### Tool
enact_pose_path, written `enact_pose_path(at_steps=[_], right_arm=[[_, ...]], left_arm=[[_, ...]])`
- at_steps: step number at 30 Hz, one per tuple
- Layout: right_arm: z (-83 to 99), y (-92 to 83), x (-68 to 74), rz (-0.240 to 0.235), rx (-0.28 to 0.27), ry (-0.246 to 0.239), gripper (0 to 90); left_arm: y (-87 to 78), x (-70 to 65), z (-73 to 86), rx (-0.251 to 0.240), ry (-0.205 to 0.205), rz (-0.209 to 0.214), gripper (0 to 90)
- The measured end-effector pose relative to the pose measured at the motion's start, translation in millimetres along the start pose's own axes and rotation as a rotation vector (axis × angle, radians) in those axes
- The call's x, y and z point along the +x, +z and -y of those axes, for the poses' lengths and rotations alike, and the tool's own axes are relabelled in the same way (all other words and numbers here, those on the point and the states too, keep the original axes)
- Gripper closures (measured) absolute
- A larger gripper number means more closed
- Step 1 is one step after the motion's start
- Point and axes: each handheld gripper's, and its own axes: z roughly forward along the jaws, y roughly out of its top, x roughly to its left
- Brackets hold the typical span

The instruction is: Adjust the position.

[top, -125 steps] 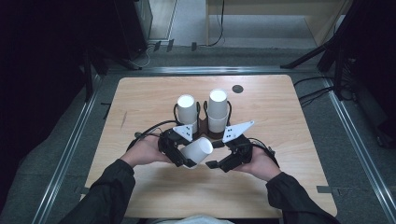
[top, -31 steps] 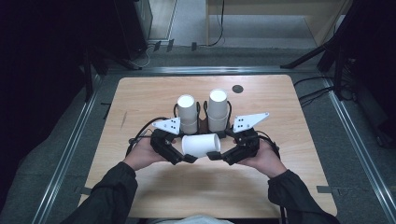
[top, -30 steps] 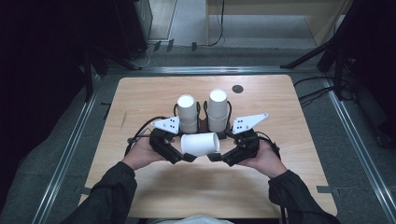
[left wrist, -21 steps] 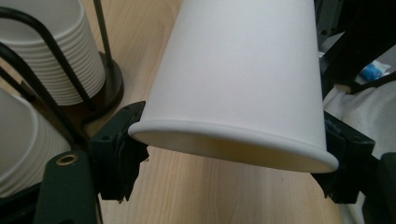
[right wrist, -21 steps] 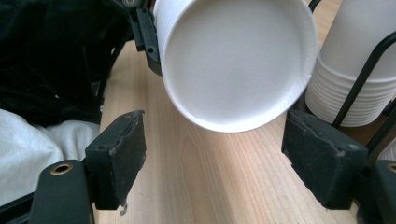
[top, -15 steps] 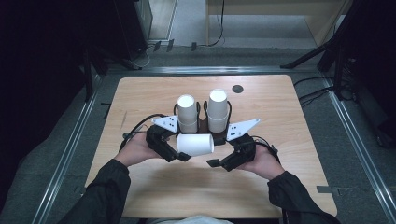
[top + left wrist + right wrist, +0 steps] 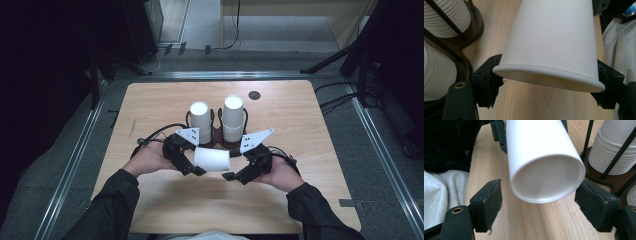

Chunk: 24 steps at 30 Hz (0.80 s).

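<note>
A white paper cup (image 7: 212,159) lies level just above the table, between my two grippers. My left gripper (image 7: 196,161) is shut on the cup near its rolled rim (image 7: 549,75), one pad (image 7: 489,80) pressing on each side. My right gripper (image 7: 233,170) is open at the cup's other end. In the right gripper view the recessed bottom of the cup (image 7: 544,180) faces the camera, and the left finger (image 7: 486,202) stands apart from it. The right finger (image 7: 596,205) sits close beside the cup wall.
Two stacks of white cups (image 7: 201,120) (image 7: 233,117) stand in a dark wire holder (image 7: 474,27) just beyond the grippers. A small black disc (image 7: 254,95) lies at the far right of the wooden table (image 7: 150,105). Metal rails run along both sides.
The right gripper has shifted slightly toward the near edge. The cup stays level in the left gripper, almost where it was.
</note>
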Motion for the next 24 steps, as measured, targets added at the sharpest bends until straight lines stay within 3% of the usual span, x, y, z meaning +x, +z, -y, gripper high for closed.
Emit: enact_pose_path(at_steps=[4, 6, 7, 13, 24], right_arm=[[-0.5, -0.3, 0.5, 0.013, 0.006, -0.005, 22.4], [-2.1, -2.1, 0.8, 0.020, -0.009, -0.007, 22.4], [-2.4, -2.3, 0.4, 0.023, -0.012, -0.010, 22.4], [-0.9, 1.6, -0.8, 0.031, 0.015, -0.012, 22.4], [-0.1, 21.2, 0.8, 0.026, 0.087, -0.048, 23.6]], left_arm=[[0.5, 0.6, -4.8, 0.026, 0.005, 0.000, 21.8], [1.3, 0.5, -9.7, 0.052, 0.020, -0.004, 21.8], [3.6, 1.0, -14.9, 0.088, 0.041, -0.007, 21.8], [10.3, 1.9, -27.3, 0.164, 0.065, -0.015, 21.8], [27.1, -2.0, -26.6, 0.261, 0.068, 0.000, 21.7]])
